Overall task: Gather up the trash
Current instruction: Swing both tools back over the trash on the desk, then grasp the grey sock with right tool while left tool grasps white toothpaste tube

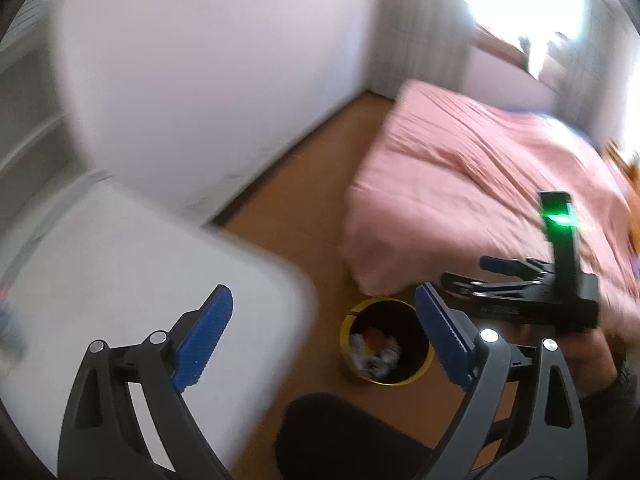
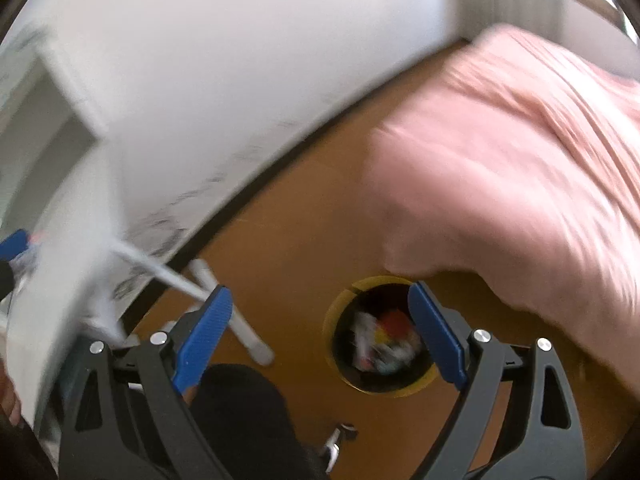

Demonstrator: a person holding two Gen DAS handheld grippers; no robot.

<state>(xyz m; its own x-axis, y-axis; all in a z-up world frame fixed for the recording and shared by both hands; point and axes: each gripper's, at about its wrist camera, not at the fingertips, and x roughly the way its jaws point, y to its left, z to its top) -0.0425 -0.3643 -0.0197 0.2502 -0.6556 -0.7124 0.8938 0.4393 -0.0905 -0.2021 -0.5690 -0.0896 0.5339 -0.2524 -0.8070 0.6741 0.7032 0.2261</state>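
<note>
A yellow-rimmed black trash bin [image 1: 424, 374] stands on the wooden floor by the bed corner, holding crumpled white and red trash [image 1: 374, 350]. My left gripper [image 1: 324, 340] is open and empty, high above the white table's edge and the bin. My right gripper [image 2: 320, 336] is open and empty, above the bin [image 2: 332, 320] with its trash [image 2: 384, 338]. The right gripper also shows in the left wrist view [image 1: 472, 276], over the bed corner. Both views are motion-blurred.
A white table [image 1: 120, 280] fills the lower left; its legs [image 2: 224, 300] stand on the floor. A bed with a pink cover [image 1: 480, 184] lies to the right. A black chair [image 1: 340, 436] is below. White walls stand behind.
</note>
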